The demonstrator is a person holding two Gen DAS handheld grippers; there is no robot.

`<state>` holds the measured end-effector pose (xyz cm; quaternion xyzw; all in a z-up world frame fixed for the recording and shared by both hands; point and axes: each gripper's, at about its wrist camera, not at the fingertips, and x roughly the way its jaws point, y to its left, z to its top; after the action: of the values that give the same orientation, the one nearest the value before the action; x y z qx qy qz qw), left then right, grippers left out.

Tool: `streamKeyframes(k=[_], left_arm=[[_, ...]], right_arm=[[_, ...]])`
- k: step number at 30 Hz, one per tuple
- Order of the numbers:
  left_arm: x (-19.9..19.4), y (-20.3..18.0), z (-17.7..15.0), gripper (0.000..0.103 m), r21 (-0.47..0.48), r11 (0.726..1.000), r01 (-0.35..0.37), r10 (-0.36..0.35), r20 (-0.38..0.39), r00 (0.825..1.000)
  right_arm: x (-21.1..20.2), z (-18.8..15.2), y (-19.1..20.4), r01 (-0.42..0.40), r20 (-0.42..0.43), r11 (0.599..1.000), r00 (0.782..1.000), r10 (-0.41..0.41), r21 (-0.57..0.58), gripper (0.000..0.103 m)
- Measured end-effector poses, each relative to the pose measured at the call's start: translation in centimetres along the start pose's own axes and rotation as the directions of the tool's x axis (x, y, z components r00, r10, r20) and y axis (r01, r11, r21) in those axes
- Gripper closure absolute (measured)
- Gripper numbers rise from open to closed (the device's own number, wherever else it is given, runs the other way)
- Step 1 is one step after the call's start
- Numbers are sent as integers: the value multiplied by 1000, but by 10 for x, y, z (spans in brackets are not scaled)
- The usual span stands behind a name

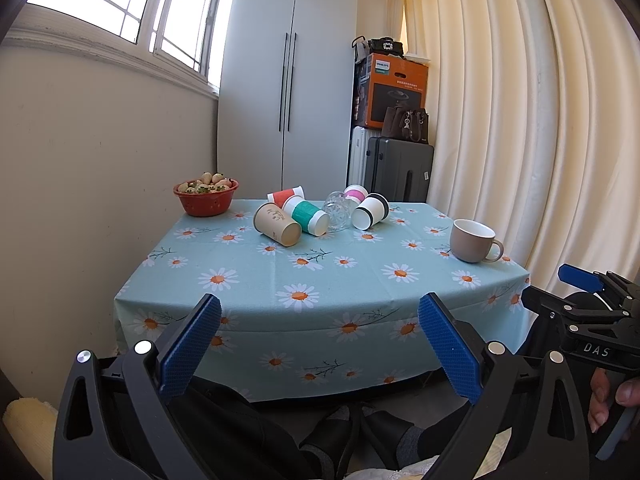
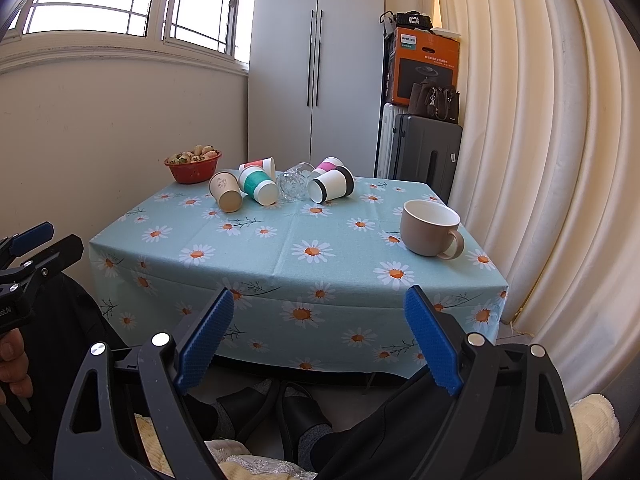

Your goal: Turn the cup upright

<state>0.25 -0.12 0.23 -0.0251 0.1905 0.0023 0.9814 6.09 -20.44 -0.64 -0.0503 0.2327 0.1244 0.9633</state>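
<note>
Several cups lie on their sides at the far end of the table: a tan paper cup (image 1: 277, 224) (image 2: 225, 191), a green-banded cup (image 1: 306, 216) (image 2: 258, 186), a red cup (image 1: 285, 194) (image 2: 259, 165), a clear glass (image 1: 337, 209) (image 2: 293, 182), a pink cup (image 1: 356, 192) (image 2: 328, 165) and a black-banded cup (image 1: 370, 211) (image 2: 331, 185). A taupe mug (image 1: 474, 240) (image 2: 431, 229) stands upright at the right. My left gripper (image 1: 320, 312) and right gripper (image 2: 320, 306) are open and empty, held before the table's near edge.
The table wears a light blue daisy cloth (image 1: 320, 276) (image 2: 296, 248). A red bowl of fruit (image 1: 206, 195) (image 2: 193, 167) stands at the far left corner. Curtains hang at the right, suitcases and a cabinet stand behind. The person's legs are below.
</note>
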Motion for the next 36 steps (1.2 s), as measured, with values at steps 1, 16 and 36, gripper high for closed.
streamKeyframes(k=[1,16,36], left_arm=[[0,0,0,7,0,1000,0,0,0,1000],[0,0,0,7,-1,1000,0,0,0,1000],[9,-2,8,7,-57,997,56,-60,-78,995]], right_arm=[[0,0,0,0,0,1000,1000,0,0,17],[0,0,0,0,0,1000,1000,0,0,17],[21,26,18,-121,-25,992,992,121,-15,17]])
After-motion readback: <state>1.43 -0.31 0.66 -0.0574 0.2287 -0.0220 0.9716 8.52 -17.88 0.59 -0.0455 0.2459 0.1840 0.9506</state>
